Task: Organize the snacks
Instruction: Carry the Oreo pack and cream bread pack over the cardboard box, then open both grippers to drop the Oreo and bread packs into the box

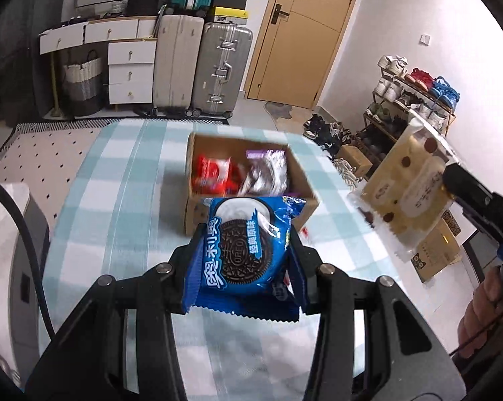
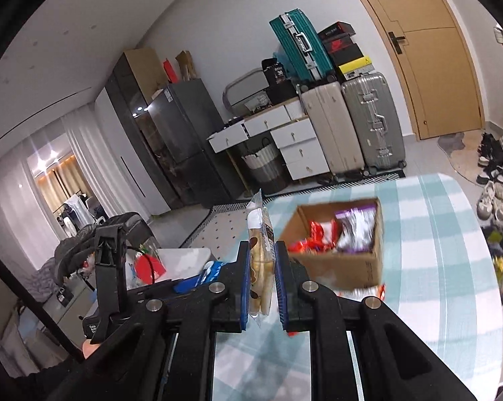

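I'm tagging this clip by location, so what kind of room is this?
Probably a lived-in room of a home or small flat, by its entrance. A shoe rack stands near the wooden door, suitcases are stacked against the wall, and a fridge stands nearby.

Room evenly lit, soft indoor light, no hard shadows. Warm lamp glow behind sheer curtains [image 2: 47,180] at far left of right wrist view. Cardboard box [image 1: 251,180] and checked surface [image 1: 118,200] smeared by motion blur in both views; blue cookie packet [image 1: 244,254] sharp. Glare on packet's foil. Strong fisheye bending, black vignette at corners; door [image 2: 432,60] edges curved.
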Available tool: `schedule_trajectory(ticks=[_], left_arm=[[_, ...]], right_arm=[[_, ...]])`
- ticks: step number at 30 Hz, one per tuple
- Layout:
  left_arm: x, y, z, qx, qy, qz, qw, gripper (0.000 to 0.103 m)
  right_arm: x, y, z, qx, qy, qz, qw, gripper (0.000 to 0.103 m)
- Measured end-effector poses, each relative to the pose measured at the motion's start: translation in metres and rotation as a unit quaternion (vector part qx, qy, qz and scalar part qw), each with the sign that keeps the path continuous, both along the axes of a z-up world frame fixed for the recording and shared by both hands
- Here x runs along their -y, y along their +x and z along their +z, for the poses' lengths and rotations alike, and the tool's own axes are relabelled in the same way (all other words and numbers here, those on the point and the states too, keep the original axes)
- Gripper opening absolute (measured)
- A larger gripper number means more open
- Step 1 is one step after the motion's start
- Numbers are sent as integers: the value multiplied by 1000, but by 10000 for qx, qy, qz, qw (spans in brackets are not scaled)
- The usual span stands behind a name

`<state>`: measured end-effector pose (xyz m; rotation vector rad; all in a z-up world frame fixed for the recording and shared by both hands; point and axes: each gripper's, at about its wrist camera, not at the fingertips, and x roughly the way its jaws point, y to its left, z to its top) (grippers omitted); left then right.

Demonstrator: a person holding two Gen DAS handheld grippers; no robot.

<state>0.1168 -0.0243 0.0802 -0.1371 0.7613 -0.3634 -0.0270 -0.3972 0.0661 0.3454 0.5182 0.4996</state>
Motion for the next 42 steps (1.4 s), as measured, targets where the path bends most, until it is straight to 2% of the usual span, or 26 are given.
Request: schedule_trajectory(ticks=[7,9,11,15,24,32,38,42], left_arm=[[25,51,48,306,528,64,9981,41],[30,69,51,265,577,128,9979,41],[34,90,53,128,447,121,9988,41],[47,131,49,23,541,212,9983,41],[78,209,-2,-535,689,24,9962,41],[81,239,-51,-735,698,73,9948,41],[74,259,-67,-897,698,357,9929,41],[71,265,-73,-998,491,300,9933,46]], right_arm=[[-2,50,30,-96,-58,-81,9999,13],[1,66,33,-159,47,-114,9998,13],[7,85,36,-253,202,-196,9993,13],[11,124,34,-342,64,-332,9988,13],[9,195,-25,-885,-358,-403,9946,13],[1,232,-68,-1106,-666,-368,9909,13],[-3,243,-86,-1267,-657,-296,9893,13],[-5,248,-93,-1315,-743,-348,9879,13]])
